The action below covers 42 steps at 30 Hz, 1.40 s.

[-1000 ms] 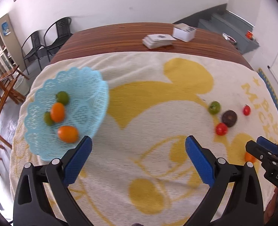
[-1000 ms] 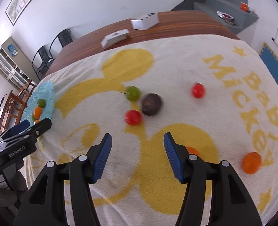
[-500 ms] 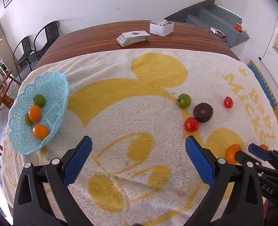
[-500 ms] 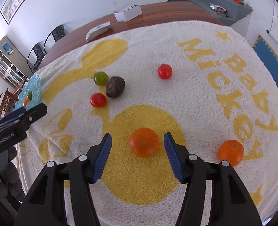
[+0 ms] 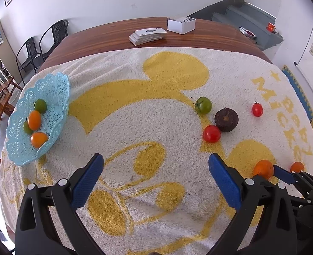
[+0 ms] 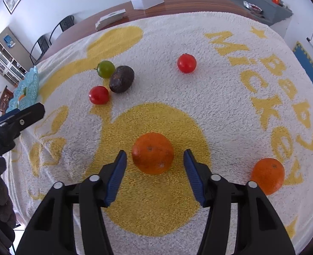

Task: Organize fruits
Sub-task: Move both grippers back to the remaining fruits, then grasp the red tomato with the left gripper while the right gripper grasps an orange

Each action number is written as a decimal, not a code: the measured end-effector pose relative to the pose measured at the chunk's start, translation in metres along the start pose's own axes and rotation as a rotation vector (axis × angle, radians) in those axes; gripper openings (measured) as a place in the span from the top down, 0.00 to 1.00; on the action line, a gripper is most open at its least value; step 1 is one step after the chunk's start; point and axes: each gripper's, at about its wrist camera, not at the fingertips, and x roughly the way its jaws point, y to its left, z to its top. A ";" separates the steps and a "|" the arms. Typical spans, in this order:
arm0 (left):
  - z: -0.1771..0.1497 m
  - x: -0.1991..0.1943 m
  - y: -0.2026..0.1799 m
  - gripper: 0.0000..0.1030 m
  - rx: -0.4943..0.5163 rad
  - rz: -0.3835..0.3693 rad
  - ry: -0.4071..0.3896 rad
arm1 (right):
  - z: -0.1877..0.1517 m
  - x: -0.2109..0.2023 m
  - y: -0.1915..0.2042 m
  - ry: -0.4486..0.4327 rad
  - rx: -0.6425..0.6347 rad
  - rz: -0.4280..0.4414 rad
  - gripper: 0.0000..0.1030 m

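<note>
Within the last second the right claw [image 6: 155, 163] has closed in on the near orange [image 6: 152, 153], which now sits on the towel [image 6: 220, 97] between its wide-open jaws, untouched and far from the blue basket [image 5: 50, 97], ready for pinching; the left claw [image 5: 155, 180] hangs wide and empty.

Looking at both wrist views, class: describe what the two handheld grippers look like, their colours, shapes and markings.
Both are alike. The left gripper and right gripper each have two black plastic arms, triangular with cut-outs, silver round pivot screws, and ribbed blue pads on the inner finger faces. The left gripper's body, seen from the right wrist view, carries white lettering, cut off by the picture's edge.
</note>
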 end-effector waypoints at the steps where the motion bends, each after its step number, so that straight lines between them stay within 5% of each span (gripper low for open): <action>1: 0.000 0.001 0.000 0.03 0.000 0.000 0.001 | 0.000 0.002 -0.001 0.006 0.001 0.004 0.53; 4: 0.001 0.003 -0.002 0.03 0.004 -0.007 0.004 | 0.001 0.002 0.000 0.002 -0.011 0.018 0.62; 19: 0.013 0.038 -0.035 0.16 0.039 -0.120 0.058 | 0.005 -0.015 -0.007 -0.029 -0.009 0.031 0.62; 32: 0.025 0.071 -0.059 0.48 0.031 -0.157 0.117 | 0.002 -0.016 -0.025 -0.022 0.019 0.009 0.62; 38: 0.025 0.076 -0.069 0.73 0.064 -0.162 0.116 | -0.004 -0.023 -0.023 -0.045 0.035 0.003 0.62; 42: 0.026 0.073 -0.077 0.73 0.099 -0.173 0.115 | -0.009 -0.029 -0.025 -0.058 0.063 0.006 0.62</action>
